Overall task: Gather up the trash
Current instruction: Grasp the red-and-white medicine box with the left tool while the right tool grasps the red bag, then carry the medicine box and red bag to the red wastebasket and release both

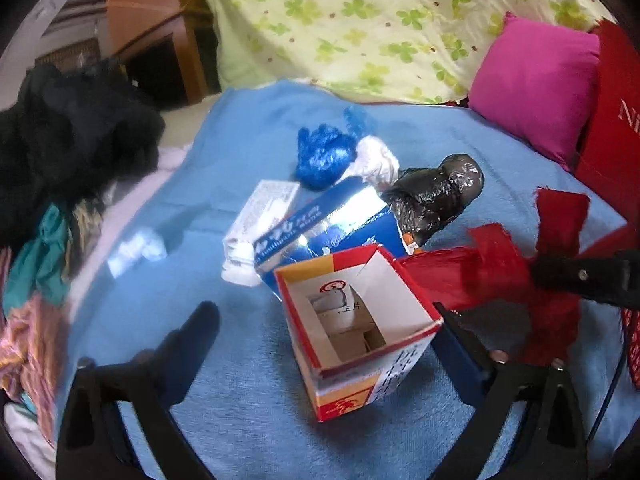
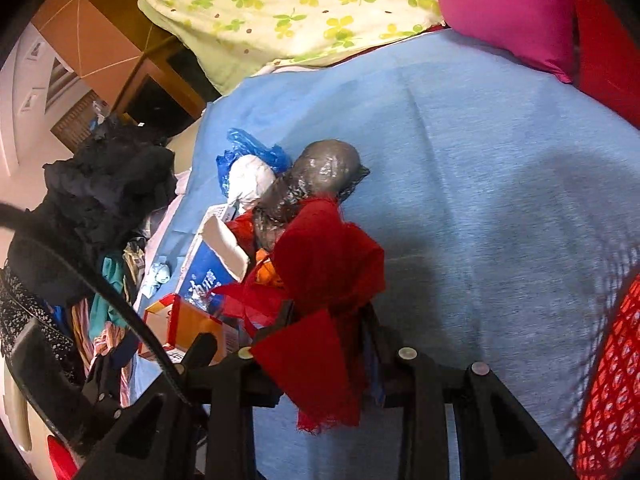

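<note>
open red-and-white carton (image 1: 360,332) stands between left gripper's (image 1: 328,320) spread fingers.

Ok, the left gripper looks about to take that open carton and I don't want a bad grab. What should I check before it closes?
1. Left gripper open: ok, jaws stand wide.
2. Red and white carton between the fingers: ok, though much nearer the right-hand finger.
3. Pads touching the carton: cannot tell on the right-hand side; the other finger is clear of it.
4. Carton free of the blue box behind it: cannot tell, their edges overlap in the left wrist view.
5. Right gripper shut on the red cloth: ok.
6. Red cloth clear of the carton: not ok, it lies right beside it.
</note>
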Demonstrator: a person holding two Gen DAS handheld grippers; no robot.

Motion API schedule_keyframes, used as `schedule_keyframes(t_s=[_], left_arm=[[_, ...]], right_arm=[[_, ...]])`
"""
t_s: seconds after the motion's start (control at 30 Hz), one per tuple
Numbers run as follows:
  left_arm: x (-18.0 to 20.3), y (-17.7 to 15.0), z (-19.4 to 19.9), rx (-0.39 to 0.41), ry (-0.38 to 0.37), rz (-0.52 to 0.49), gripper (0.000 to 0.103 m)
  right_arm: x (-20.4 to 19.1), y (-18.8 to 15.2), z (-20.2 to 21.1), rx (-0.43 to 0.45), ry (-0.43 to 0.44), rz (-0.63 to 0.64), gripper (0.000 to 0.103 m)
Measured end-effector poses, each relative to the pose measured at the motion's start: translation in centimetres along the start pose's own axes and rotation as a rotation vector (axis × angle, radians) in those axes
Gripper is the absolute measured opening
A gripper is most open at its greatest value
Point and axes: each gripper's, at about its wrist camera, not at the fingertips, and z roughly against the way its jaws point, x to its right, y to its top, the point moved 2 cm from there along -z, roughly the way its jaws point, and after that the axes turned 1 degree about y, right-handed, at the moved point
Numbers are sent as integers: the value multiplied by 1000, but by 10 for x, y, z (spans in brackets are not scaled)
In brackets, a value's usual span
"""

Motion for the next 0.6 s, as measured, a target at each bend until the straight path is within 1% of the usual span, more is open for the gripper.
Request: schedule_keyframes(t_s=[0.03,0.07,0.1,0.13,0.23,0.4,0.5,0.6], left_arm=[[0,-1,-2,-7,3,3,90],[0,-2,-4,-13,8,2,79],[-1,-4,-7,-29,-2,4,62],[-3,-6,-9,-51,-28,18,53],[-11,-8,-3,-35,-50,50,51],[-20,-7,23,33,-87,56,50],[-23,-2,45,72,-105,45,50],[-23,3,64,86,-133,26,50]], right_arm=[[5,-2,3,0,0,1,33],[4,-2,3,0,-3,7,33],[2,-2,4,3,-8,15,33],[2,-2,4,3,-10,20,33],[-3,-4,4,1,-11,34,33],[-12,-7,11,26,-14,61,33],[-23,-10,24,63,24,80,33],[-38,-13,54,143,75,115,33]])
